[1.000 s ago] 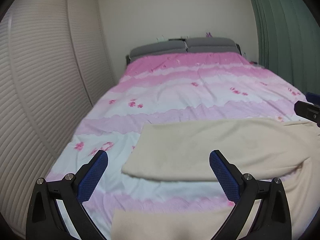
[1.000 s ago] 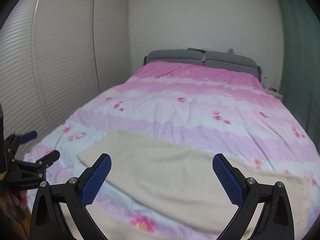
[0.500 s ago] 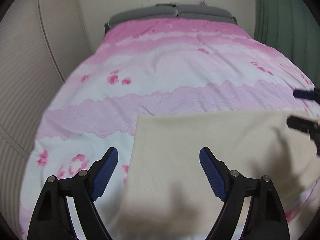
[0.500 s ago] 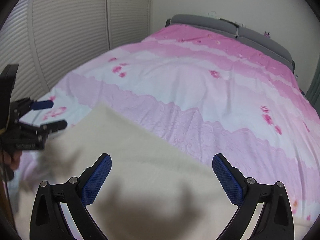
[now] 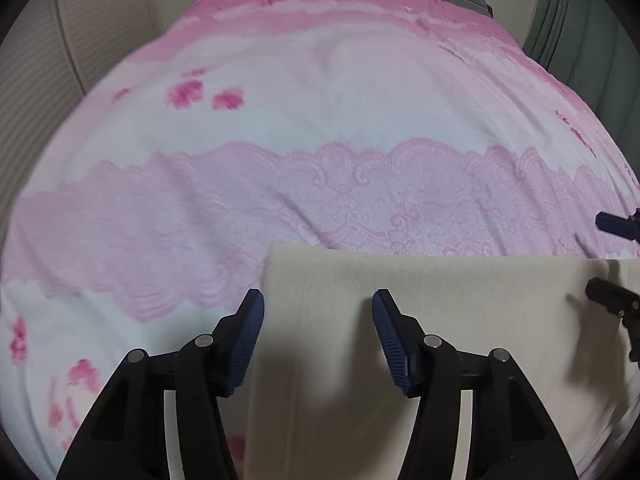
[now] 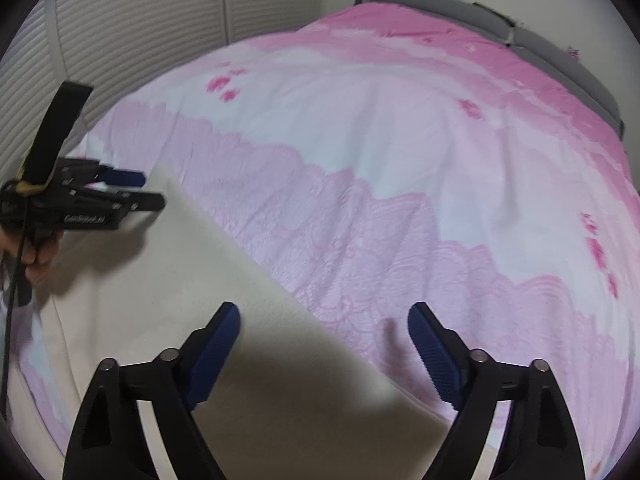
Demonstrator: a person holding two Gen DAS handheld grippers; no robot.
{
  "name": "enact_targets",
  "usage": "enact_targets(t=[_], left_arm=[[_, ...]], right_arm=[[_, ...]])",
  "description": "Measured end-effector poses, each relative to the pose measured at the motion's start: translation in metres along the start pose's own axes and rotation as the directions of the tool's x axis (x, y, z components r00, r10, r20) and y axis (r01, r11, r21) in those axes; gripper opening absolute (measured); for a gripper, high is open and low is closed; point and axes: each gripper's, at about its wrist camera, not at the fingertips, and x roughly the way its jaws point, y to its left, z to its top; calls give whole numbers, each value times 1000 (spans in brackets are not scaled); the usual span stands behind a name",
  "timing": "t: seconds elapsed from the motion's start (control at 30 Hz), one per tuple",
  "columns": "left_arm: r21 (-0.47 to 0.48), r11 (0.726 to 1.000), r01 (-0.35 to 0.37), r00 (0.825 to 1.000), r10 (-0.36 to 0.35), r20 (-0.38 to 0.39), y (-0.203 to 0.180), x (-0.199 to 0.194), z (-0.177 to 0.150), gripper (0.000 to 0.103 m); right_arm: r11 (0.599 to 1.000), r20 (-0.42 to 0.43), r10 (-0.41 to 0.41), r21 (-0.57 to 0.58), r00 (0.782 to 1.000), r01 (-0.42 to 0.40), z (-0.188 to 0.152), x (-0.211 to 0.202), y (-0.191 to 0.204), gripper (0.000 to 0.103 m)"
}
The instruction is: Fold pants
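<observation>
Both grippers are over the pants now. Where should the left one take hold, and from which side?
Probably the far-left corner of the pants, coming down from above. The left gripper is open and already straddles the left edge there, one finger over the bedspread, one over the cloth. The cloth lies flat, so pinch along that free edge; the right gripper is open over the far edge.

A home bedroom — pink floral bedspread (image 5: 320, 128), grey headboard (image 6: 500, 20), slatted wardrobe doors (image 6: 140, 28).
</observation>
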Motion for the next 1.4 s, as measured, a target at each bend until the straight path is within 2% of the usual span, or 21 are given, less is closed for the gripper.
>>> enact_targets(t=[0.07,0.1,0.13,0.17,0.2,0.23,0.27,0.33,0.37,0.53,0.67,0.8,0.93,1.07,1.17,1.3,1.4], left_arm=[[4,1000,-6,1000,6,-10,0,10,-1,55],[6,1000,-7,1000,7,-8,1,15,-1,52],[5,1000,-9,1000,9,-6,2,18,-2,48],[3,1000,-11,1000,11,2,2,19,-3,45],[1,1000,-11,1000,11,7,3,19,-4,33],[-3,1000,-7,1000,7,11,5,19,-5,26],[-7,1000,-3,1000,3,11,6,20,-3,23],[-10,1000,13,1000,-13,16,8,16,-3,10],[-8,1000,24,1000,-24,20,8,14,-3,10],[10,1000,-21,998,21,66,-1,-11,-7,8],[-7,1000,-23,993,23,112,-3,-43,-14,8],[-4,1000,-24,985,25,168,-4,-92,-32,8],[1,1000,-26,975,25,222,-12,-144,-63,8],[-16,1000,-20,961,23,275,-21,-194,-105,8],[-19,999,-35,948,39,314,-29,-231,-151,8],[-48,998,-38,935,52,351,-39,-272,-223,8],[-64,997,-40,929,61,366,-45,-292,-279,8]], right_arm=[[1000,-25,12,-16,1000,-12,-1,9,2,76],[999,-41,22,-23,999,-23,-3,14,3,68],[999,-57,39,-23,998,-41,-4,19,3,64],[998,-60,59,-17,996,-60,-6,21,3,55],[997,-56,82,-6,995,-83,-8,22,2,41],[995,-55,96,4,994,-96,-9,22,1,33],[994,-54,108,11,993,-107,-10,22,0,16],[992,-31,125,20,992,-124,-13,18,-1,10],[992,-19,124,14,992,-123,-14,14,-1,8],[992,46,121,13,992,-122,-18,-12,4,6],[994,91,112,-8,989,-112,-21,-46,17,6],[993,128,115,-29,985,-112,-29,-87,36,6],[992,159,119,-68,980,-109,-52,-136,63,6],[989,178,126,-100,976,-110,-86,-182,93,6],[985,192,128,-137,973,-103,-119,-212,121,6],[982,194,149,-147,970,-121,-177,-240,156,6],[980,192,129,-173,973,-96,-221,-250,180,6]])
